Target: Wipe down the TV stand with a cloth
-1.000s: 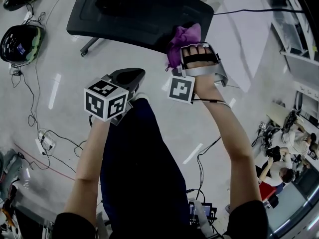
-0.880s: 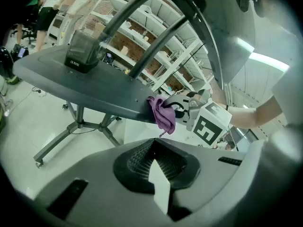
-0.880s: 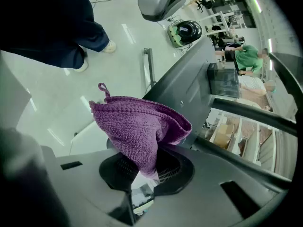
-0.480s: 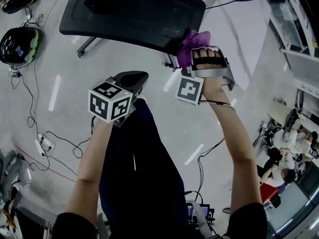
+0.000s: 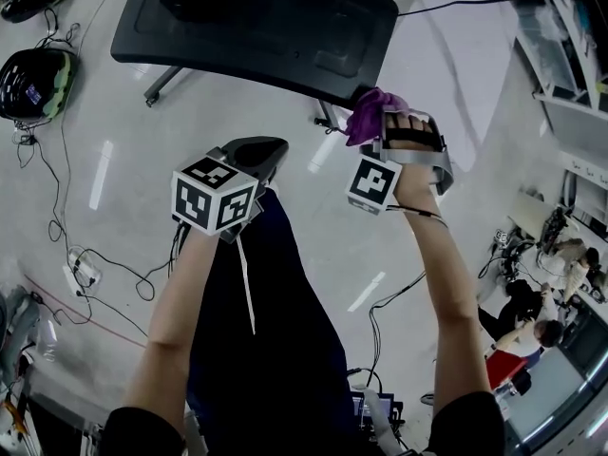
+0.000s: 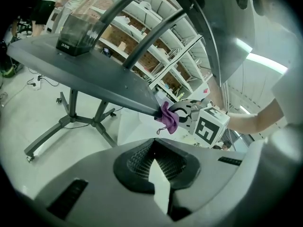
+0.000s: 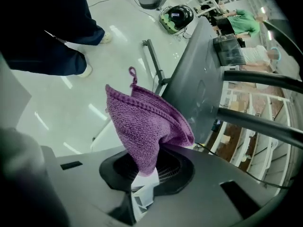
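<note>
Right of centre, the right gripper (image 5: 384, 131) had its jaws clamped on the purple cloth (image 5: 370, 112), pressing it against the TV stand (image 5: 256, 27) corner. The left gripper (image 5: 249, 152) hovered centre-left, jaws closed and empty.

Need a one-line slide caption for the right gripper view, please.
Right hand-held gripper shut on a purple cloth, holding it at the edge of the dark TV stand.

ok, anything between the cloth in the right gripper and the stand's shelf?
Nothing visible. The purple cloth, clamped in the right gripper, lies directly against the corner edge of the TV stand shelf, with no gap or object between them.
</note>
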A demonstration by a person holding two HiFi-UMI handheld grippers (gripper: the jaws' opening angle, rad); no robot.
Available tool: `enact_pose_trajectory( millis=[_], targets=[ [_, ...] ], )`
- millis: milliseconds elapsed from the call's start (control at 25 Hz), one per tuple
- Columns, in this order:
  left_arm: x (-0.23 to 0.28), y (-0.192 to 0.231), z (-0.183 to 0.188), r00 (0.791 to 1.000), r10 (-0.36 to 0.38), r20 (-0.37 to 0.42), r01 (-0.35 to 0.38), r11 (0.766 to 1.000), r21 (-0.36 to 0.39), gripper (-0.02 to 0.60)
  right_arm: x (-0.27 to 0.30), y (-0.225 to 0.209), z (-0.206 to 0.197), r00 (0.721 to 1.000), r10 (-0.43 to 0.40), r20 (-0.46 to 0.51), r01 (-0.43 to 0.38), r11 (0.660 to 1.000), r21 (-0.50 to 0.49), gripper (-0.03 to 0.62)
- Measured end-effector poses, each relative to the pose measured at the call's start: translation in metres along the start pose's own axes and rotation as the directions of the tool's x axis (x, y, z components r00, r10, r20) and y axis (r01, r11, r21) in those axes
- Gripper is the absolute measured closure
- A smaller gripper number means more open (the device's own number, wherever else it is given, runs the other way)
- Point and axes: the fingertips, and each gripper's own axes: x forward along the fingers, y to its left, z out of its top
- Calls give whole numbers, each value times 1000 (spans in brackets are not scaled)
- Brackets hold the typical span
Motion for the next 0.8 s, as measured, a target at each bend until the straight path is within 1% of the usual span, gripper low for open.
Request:
enact_pose_trajectory(
  millis=[120,240,400,480,640,680,800],
  targets=[
    [-3,10,-3,1000,0,4,0,1000,-5,575,0,8,11,1000,6,5,-7,999,44,522],
    [-9,26,-15,1000,0,-2,0,1000,-15,575,0,18,26,1000,30,9,-30,995,98,522],
    [-18,49,-30,1000,12,-8,-12,1000,-12,575,-2,26,55,999,45,30,-50,980,194,522],
    [-25,62,-35,1000,23,2,-22,1000,-14,575,-2,29,78,997,50,53,-62,969,239,522],
    [-36,93,-40,997,56,51,-55,998,-13,575,3,25,133,994,36,106,-60,970,237,522],
    [-39,102,-40,995,68,70,-67,998,-9,575,5,22,148,992,30,126,-62,965,255,522],
    [-46,133,-45,985,117,129,-120,993,14,575,12,12,192,979,4,202,-78,930,360,522]
  ],
)
